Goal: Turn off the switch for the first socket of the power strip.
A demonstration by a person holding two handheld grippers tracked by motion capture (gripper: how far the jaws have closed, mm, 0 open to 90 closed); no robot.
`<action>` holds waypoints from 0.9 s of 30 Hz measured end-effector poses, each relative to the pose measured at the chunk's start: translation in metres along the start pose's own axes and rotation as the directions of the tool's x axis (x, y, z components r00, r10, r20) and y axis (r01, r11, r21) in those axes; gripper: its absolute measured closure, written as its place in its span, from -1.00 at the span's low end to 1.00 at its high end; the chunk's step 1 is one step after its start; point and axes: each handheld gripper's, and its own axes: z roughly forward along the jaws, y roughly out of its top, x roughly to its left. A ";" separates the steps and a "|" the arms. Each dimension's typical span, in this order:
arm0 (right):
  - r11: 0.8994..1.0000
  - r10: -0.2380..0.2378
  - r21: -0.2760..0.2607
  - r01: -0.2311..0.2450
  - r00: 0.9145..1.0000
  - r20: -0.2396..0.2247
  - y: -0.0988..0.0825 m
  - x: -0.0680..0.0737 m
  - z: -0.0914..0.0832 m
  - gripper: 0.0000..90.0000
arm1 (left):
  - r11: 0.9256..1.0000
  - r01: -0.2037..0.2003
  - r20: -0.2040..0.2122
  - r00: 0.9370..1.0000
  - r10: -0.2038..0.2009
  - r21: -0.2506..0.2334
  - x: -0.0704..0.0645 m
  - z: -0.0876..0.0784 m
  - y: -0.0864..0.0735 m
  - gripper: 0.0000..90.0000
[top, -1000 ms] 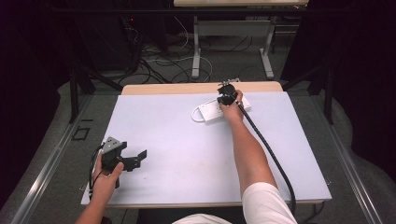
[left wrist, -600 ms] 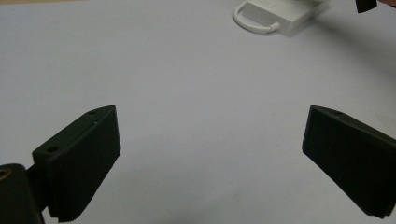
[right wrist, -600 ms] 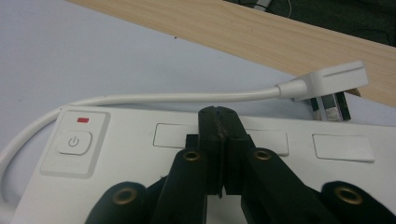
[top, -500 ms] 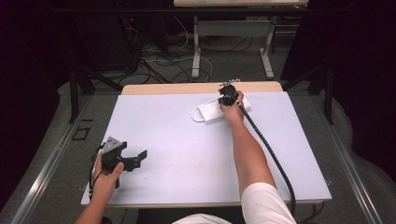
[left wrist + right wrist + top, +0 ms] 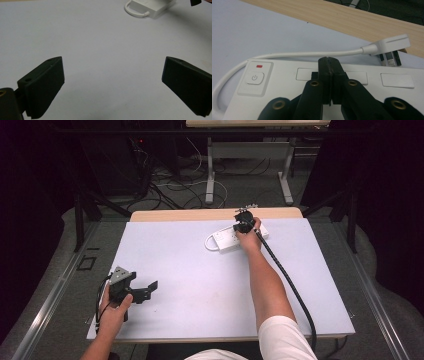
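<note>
Claws (image 5: pixel 329 62) (image 5: pixel 112 85) number two; power strip (image 5: pixel 367 100), one.

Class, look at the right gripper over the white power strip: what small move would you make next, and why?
Probably slide the shut right gripper sideways toward the power button and press down. Its jaws are closed together with nothing between them, poised over the power strip between socket covers, and the button lies off to one side. The left gripper waits open.
</note>
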 end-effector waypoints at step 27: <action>1.000 0.009 -0.013 -0.009 1.000 -0.004 -0.001 0.005 0.002 0.97 | 1.000 -0.002 0.001 1.000 0.002 0.003 0.000 0.000 0.000 -0.91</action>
